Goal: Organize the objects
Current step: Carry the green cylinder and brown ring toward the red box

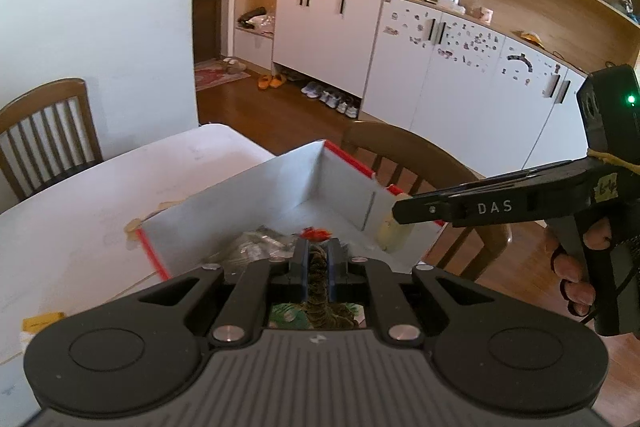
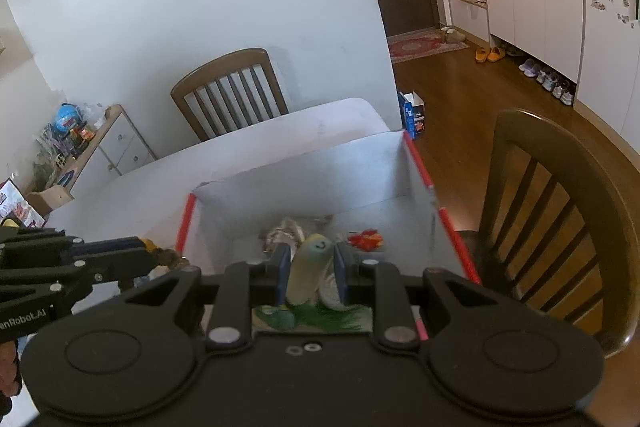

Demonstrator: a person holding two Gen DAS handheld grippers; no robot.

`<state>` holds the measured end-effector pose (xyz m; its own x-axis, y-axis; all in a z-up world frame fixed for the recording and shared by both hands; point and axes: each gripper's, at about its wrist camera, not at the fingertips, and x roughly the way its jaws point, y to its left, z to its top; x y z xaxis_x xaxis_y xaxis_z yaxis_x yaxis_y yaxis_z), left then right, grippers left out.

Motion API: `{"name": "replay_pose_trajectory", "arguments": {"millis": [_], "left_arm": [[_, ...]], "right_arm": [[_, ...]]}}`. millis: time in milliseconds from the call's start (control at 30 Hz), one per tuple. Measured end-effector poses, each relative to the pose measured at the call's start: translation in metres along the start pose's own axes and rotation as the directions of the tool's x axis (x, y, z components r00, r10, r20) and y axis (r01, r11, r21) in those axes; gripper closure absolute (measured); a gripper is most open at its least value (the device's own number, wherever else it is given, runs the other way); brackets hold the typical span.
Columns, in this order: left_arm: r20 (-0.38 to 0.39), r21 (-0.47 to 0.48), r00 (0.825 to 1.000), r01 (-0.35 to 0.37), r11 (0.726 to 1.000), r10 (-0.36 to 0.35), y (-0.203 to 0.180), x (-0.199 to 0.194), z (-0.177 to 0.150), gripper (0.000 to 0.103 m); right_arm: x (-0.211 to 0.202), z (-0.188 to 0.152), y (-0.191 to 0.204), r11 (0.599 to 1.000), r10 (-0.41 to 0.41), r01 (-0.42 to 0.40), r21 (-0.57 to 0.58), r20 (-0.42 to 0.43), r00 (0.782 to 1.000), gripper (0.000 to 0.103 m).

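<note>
The left tongs (image 1: 317, 259) pinch a brown knobbly toy (image 1: 320, 291); the right tongs (image 2: 310, 269) pinch a pale yellow-green soft toy (image 2: 310, 267). Both hang over the white red-edged cardboard box (image 2: 320, 167) on the white desk (image 1: 100, 195), holding crumpled clear plastic (image 2: 286, 237) and a small red-orange toy (image 2: 366, 239).
</note>
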<state>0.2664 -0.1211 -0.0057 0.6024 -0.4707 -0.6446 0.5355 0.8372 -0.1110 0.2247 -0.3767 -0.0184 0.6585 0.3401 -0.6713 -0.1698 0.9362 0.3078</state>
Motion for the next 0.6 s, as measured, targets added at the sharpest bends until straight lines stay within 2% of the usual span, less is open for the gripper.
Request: {"name": "replay_pose_trajectory", "arguments": {"millis": [367,600], "left_arm": [[-0.043,-0.102,0.998,0.051,0.993,-0.056,-0.006,0.051,0.013,0.094],[-0.081,-0.135,0.996,0.026,0.991,-0.037,0.005,0.082,0.006,0.094]], "right_arm": [[0.016,0.022,-0.026,0.997,0.006,-0.008,-0.074,-0.037,0.999,0.081],[0.049,0.026,-0.030,0.995,-0.003,-0.005,-0.103,-0.080,0.997,0.081]]}}
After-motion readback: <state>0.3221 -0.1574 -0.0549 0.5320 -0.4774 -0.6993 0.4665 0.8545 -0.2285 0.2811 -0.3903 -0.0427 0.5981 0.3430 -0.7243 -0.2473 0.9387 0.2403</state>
